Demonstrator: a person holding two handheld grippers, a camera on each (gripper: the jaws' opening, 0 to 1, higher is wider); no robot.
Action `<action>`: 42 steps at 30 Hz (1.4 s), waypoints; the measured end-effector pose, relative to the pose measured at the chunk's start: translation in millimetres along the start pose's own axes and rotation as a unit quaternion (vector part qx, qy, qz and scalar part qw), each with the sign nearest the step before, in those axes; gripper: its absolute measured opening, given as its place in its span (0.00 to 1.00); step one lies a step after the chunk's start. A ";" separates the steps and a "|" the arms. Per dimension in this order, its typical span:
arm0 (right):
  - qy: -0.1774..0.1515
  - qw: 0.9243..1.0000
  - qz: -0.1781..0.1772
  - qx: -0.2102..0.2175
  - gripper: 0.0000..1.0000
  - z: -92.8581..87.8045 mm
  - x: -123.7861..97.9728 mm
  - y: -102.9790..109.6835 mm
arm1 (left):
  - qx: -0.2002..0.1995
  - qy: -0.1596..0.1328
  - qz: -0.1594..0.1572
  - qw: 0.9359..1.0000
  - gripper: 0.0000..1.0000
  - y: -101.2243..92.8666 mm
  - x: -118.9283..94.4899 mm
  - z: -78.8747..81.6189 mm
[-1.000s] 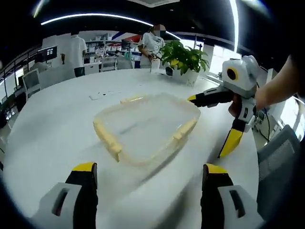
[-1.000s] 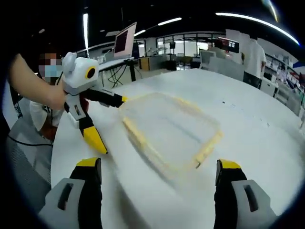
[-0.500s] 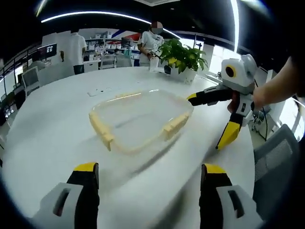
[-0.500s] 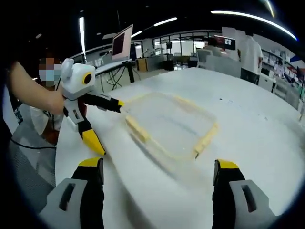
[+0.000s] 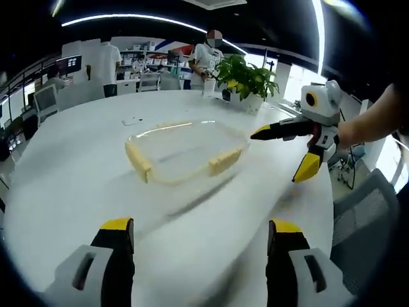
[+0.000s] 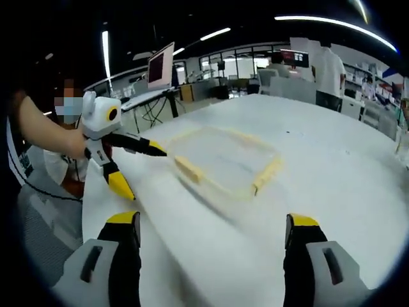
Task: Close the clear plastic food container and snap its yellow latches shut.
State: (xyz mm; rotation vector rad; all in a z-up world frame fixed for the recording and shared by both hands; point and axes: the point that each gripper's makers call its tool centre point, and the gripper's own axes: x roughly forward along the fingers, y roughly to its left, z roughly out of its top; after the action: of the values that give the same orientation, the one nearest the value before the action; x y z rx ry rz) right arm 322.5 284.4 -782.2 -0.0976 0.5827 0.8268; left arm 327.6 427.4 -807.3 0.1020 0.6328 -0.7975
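Left gripper view, nearest first: the left gripper (image 5: 195, 256) hangs low over the white table (image 5: 70, 185) with its jaws spread wide and nothing between them. Past them, well apart from the tips, lies the container (image 5: 182, 153), clear and shallow, with yellow latches (image 5: 225, 161) along its sides. Whether those latches are snapped down I cannot tell; the box is too small and hazy. Beyond it on the far side, the right gripper (image 5: 281, 150) is held by a person's hand (image 5: 342, 137), one jaw pointing level at the container's corner, the other angled down, so it too is open and empty. A potted plant (image 5: 246, 77) stands further back.

Right gripper view tells the same from the other side: the right gripper's jaws gape in the foreground, the container sits mid-table, and the left gripper points at it from beyond.

To my eye, neither tool is at work on the box, so this is an approach or a pause. Next, each gripper would need to come in and press a latch down.
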 end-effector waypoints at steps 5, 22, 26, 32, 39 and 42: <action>0.002 1.000 -0.003 0.005 0.91 -8.2 -7.5 0.9 | -0.002 0.001 0.001 1.000 0.83 -1.3 -6.4 -1.4; 0.001 1.000 -0.008 0.019 0.89 -17.3 -30.1 9.7 | -0.020 -0.008 0.018 1.000 0.81 4.2 -38.3 -8.8; -0.001 1.000 -0.010 0.021 0.89 -15.5 -35.0 11.7 | -0.021 -0.009 0.018 1.000 0.81 5.5 -44.0 -9.2; -0.007 1.000 -0.015 0.020 0.90 -13.0 -44.7 14.5 | -0.027 -0.019 0.024 0.999 0.81 4.9 -56.8 -7.0; -0.022 0.999 -0.025 0.041 0.90 -9.6 -56.2 14.9 | -0.044 -0.019 0.031 0.998 0.80 4.6 -68.8 -17.0; -0.022 0.999 -0.026 0.038 0.90 -9.7 -60.7 16.2 | -0.050 -0.016 0.035 0.998 0.80 6.0 -74.5 -23.2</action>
State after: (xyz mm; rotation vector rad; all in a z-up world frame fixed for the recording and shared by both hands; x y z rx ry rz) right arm 274.3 252.1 -756.3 -0.0250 0.5670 0.7531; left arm 281.3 486.4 -784.9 0.0194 0.6343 -0.6978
